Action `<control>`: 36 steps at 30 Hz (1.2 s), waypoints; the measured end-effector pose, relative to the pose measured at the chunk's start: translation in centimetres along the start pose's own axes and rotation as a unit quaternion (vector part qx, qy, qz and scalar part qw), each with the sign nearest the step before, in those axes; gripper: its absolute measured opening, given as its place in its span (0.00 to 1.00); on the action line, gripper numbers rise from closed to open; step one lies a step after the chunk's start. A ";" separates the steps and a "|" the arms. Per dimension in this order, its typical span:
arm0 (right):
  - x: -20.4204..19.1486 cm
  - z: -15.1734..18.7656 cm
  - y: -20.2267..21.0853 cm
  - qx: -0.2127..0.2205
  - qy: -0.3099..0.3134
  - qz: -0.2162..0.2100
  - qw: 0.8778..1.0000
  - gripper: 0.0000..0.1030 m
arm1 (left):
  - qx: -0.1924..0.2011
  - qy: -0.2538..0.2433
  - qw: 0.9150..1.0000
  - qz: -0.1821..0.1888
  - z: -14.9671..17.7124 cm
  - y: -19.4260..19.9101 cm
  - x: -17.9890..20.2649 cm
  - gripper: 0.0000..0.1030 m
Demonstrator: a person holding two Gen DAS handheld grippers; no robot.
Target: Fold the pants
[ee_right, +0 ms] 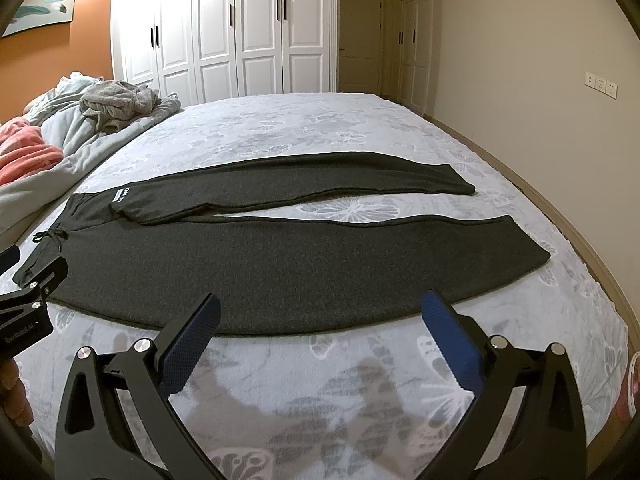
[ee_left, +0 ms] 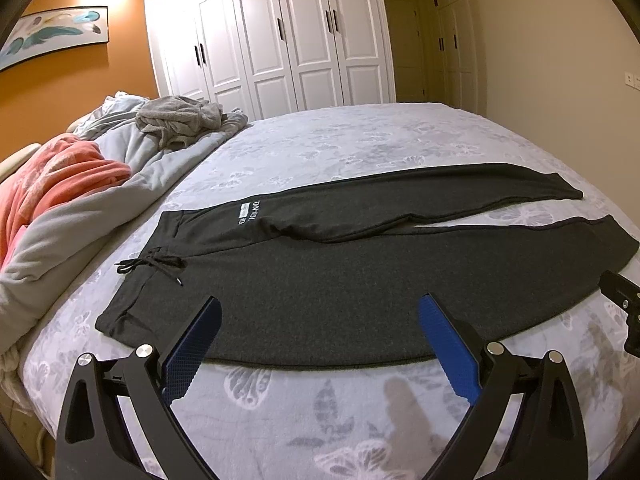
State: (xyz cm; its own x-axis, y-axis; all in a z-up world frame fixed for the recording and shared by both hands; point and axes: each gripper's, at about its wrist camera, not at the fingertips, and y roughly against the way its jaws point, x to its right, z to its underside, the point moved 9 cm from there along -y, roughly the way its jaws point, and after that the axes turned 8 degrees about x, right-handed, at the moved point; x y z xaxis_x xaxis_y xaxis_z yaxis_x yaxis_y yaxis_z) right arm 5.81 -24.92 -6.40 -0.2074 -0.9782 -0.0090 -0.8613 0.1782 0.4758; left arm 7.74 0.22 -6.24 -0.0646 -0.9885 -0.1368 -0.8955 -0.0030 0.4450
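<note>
Dark grey pants (ee_left: 340,276) lie flat on the bed, waistband and drawstring (ee_left: 152,264) to the left, both legs stretched right with a gap between them; they also show in the right wrist view (ee_right: 304,264). My left gripper (ee_left: 320,312) is open and empty, held over the near edge of the near leg, close to the waist end. My right gripper (ee_right: 320,308) is open and empty over the same near edge, further toward the cuff. The left gripper's body shows in the right wrist view (ee_right: 28,304), and the right gripper's in the left wrist view (ee_left: 624,304).
The bed (ee_right: 320,128) has a grey butterfly-print cover. A bundle of grey and pink bedding (ee_left: 72,184) with a grey towel (ee_left: 180,118) lies along the left. White wardrobes (ee_left: 280,36) stand behind, and a beige wall runs on the right.
</note>
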 end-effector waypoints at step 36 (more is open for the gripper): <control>3.6 -1.6 -3.4 -0.093 -0.057 -0.082 0.991 0.95 | -0.071 0.091 0.989 0.096 -2.7 -3.2 -4.0 0.95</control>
State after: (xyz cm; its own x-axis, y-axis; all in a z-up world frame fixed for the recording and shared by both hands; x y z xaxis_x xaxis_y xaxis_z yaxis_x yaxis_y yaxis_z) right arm 8.73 -29.19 -6.58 -0.1324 -0.9721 -0.1939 -0.7898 -0.0147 0.6132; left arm 12.02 3.75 -4.73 -0.1362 -0.9837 0.1174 -0.8027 0.1791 0.5688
